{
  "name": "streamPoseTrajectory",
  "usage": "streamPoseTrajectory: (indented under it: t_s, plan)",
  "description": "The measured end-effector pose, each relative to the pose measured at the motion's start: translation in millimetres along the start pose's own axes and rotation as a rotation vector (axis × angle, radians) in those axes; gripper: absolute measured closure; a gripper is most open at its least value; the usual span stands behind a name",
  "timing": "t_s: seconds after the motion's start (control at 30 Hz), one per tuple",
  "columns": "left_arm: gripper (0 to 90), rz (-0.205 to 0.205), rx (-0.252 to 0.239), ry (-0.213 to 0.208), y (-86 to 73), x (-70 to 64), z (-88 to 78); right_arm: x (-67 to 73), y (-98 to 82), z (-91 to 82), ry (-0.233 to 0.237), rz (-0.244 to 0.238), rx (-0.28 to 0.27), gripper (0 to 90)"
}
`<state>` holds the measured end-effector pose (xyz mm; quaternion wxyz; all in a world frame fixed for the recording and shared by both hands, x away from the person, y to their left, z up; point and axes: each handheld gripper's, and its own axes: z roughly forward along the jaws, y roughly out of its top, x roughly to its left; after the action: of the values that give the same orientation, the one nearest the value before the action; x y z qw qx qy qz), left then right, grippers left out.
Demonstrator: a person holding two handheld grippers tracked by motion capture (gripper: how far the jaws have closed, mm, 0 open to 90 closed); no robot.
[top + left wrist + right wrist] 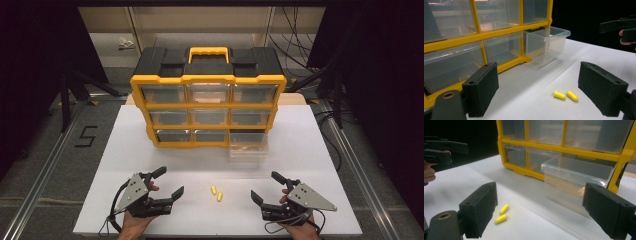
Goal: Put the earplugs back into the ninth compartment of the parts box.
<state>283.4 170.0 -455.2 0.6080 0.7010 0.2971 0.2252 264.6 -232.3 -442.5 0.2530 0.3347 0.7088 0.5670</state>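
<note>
Flanking two yellow earplugs [216, 192]: my left claw [169, 184], right claw [265, 186] both spread, pulled-out drawer [247, 146] ready, likely their destination.

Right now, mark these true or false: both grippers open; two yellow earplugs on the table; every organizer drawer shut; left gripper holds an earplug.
1. Left gripper and right gripper are both open. True.
2. Two yellow earplugs lie on the white table. True.
3. Every drawer of the yellow organizer is shut. False: the bottom-right clear drawer is pulled out.
4. The left gripper holds an earplug. False: its jaws are empty.
</note>
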Motion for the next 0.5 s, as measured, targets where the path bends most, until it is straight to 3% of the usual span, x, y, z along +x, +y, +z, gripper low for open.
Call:
streamPoseTrajectory:
  t_s: [0.37, 0.5]
  plan:
    - [16.2, 0.004, -0.003, -0.001, 0.0, -0.4, 0.2, 0.9, 1.2, 1.2, 0.0, -0.008, 0.003, 14.4]
    - [16.2, 0.004, -0.003, 0.0, 0.0, -0.5, 0.2, 2.7, 2.8, 3.9, 0.021, -0.013, 0.021, 15.1]
